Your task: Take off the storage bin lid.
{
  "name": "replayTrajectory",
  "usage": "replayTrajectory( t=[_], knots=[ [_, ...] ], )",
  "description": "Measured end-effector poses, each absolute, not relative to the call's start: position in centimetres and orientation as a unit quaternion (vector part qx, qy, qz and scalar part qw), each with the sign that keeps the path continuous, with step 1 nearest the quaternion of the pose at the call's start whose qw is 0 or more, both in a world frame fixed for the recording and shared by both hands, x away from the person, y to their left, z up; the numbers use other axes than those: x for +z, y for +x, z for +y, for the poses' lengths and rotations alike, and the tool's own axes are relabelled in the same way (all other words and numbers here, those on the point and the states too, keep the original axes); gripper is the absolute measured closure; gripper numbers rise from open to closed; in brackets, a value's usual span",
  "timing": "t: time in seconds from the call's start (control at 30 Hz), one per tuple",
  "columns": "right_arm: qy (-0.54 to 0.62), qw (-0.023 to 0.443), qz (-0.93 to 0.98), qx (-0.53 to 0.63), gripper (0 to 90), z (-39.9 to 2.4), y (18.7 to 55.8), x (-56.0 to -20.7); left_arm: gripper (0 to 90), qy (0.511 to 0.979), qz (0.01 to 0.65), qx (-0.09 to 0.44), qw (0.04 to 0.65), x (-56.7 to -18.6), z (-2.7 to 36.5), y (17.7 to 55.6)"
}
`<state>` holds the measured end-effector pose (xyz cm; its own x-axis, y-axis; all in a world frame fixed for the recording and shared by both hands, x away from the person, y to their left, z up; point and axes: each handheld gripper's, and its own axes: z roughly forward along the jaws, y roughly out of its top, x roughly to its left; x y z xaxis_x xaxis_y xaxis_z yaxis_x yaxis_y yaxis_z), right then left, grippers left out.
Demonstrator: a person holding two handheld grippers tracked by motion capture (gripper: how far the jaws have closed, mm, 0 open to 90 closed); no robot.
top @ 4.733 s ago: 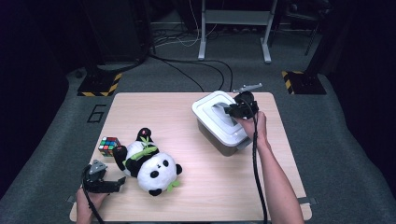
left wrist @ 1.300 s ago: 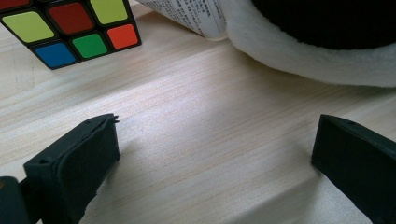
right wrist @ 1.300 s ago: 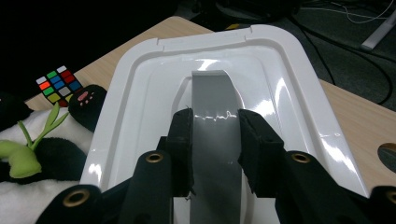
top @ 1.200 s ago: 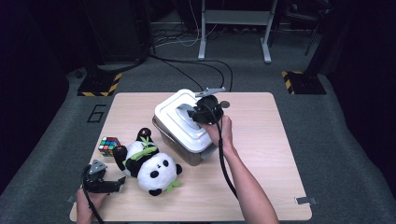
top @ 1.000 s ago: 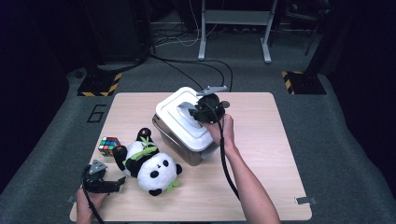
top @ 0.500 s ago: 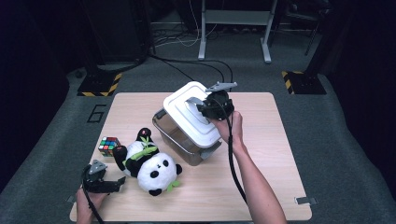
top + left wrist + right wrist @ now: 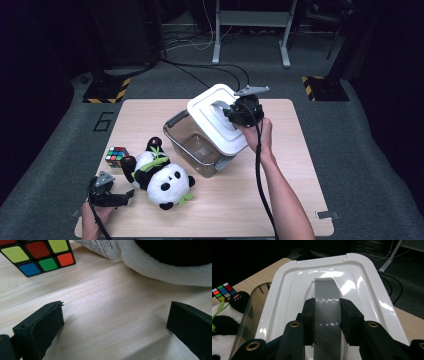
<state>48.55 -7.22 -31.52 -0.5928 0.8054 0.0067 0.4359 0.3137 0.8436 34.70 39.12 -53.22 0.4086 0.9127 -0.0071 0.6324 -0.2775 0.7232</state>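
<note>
The right gripper (image 7: 327,312) was clamped on the grey handle (image 7: 325,295) that runs down the middle of the white lid (image 7: 217,120), its two black jaws pressing the handle from either side. In the high view that gripper (image 7: 235,112) sat at the lid's far right edge, with the person's right hand (image 7: 257,135) just behind it. The lid was lifted and tilted, partly off the clear bin (image 7: 197,145) beneath it, so the bin's near left half lay uncovered while the lid overhung its right rim.

Left of the bin and close to it lay the plush panda (image 7: 160,175), and further left again, beyond the panda, the colour cube (image 7: 116,156). The left gripper (image 7: 107,192) rested on the table (image 7: 295,200), well apart from the bin at the near left corner; its jaws stood apart with nothing between them, only bare wood, and the cube (image 7: 35,255) and the panda's white fur (image 7: 170,272) lay beyond its tips.

The likely trouble lay in the grip itself: the handle is smooth and glossy and held at one narrow strip, so the tilted lid could swing or slip from the pads. A lid edge catching on the bin's rim could also drag or tip the light, empty bin toward the panda
</note>
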Motion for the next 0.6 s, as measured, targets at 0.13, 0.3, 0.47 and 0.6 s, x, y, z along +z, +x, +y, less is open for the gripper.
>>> replayTrajectory(
  t=[0.13,0.3,0.47,0.6],
  knots=[
    [0.404,0.218,0.777,0.431,66.8,-8.2,48.5,-31.4,0.5,0.77,0.502,0.211,0.333,-53.2,39.1,34.7],
    [0.412,0.222,0.771,0.431,66.8,-9.2,48.5,-31.4,0.5,0.77,0.502,0.211,0.332,-53.2,39.1,34.7],
    [0.423,0.226,0.765,0.43,66.8,-10.5,48.4,-31.4,0.5,0.771,0.501,0.211,0.332,-53.2,39.1,34.7],
    [0.433,0.231,0.758,0.429,66.8,-11.7,48.4,-31.4,0.5,0.77,0.501,0.211,0.332,-53.2,39.1,34.7]
  ],
)
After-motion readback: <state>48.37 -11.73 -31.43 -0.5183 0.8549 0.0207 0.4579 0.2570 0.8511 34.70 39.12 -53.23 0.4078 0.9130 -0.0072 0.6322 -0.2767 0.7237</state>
